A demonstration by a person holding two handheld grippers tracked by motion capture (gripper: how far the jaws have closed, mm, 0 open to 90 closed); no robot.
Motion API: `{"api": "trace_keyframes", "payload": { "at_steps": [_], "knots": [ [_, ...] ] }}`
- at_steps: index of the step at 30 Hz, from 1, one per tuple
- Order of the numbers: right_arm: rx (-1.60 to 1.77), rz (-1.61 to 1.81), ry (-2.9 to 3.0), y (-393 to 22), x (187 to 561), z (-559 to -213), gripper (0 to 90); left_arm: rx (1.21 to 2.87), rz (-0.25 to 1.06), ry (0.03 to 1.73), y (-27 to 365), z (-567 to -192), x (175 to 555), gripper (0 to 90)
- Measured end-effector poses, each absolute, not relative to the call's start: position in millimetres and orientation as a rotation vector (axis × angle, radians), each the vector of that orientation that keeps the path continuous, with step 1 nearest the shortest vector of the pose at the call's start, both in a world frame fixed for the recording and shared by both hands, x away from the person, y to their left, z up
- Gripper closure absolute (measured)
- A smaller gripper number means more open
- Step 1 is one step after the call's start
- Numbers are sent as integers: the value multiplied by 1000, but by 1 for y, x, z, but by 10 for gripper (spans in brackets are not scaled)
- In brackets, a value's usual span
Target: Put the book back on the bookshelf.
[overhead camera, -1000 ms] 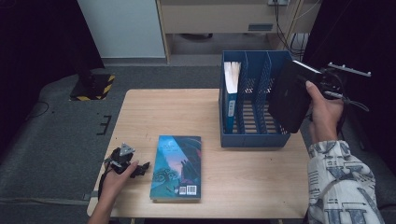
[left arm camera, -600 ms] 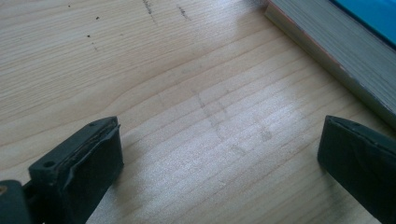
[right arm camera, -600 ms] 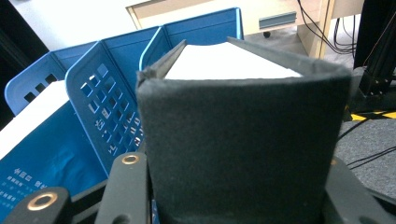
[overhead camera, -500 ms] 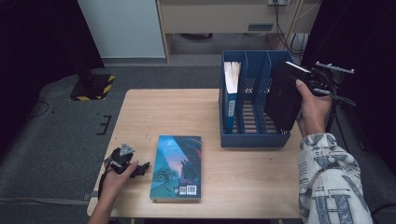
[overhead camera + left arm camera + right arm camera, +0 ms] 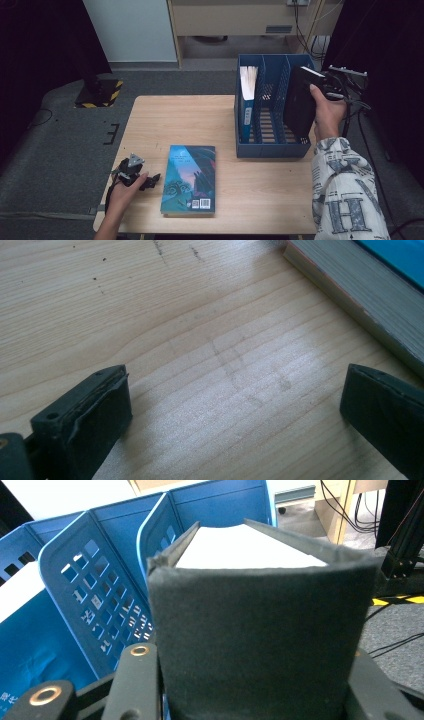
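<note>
The right gripper (image 5: 320, 92) pinches a black book (image 5: 299, 102) by its spine — in the right gripper view the jaws press on both sides of the spine (image 5: 260, 640), pages facing away toward the rack (image 5: 100, 580). The book hangs upright, long axis near vertical, low end just above the rack's (image 5: 272, 150) right-hand slot, maybe already dipping into it; the angle from above makes that hard to call. So the slot lies below and a bit left of the book, and the right hand is the one placed to lower it in.

Rack contents: left slot holds a blue book (image 5: 246, 107) standing on edge, white pages up. Middle slot looks empty, right slot too.

Left gripper (image 5: 142, 181) rests on the table (image 5: 175, 120) near the front-left corner, jaws spread wide w/ nothing between them — just bare wood. A teal book (image 5: 190, 179) lies flat just beside it, long axis running front to back, well apart from the rack.
</note>
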State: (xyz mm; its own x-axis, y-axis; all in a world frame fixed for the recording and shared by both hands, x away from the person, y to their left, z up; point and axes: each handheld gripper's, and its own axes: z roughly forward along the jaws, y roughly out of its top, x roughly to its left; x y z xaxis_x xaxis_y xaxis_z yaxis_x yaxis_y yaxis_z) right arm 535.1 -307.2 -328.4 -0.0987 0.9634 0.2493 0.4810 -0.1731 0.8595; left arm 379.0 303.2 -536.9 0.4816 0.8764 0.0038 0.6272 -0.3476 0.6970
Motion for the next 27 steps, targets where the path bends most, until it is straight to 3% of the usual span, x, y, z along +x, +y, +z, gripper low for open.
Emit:
{"api": "trace_keyframes", "payload": {
  "at_steps": [27],
  "knots": [
    [1683,1171,1595,-298,547,-351,529,2097,506,1233,303,-537,379,0]
  ]
}}
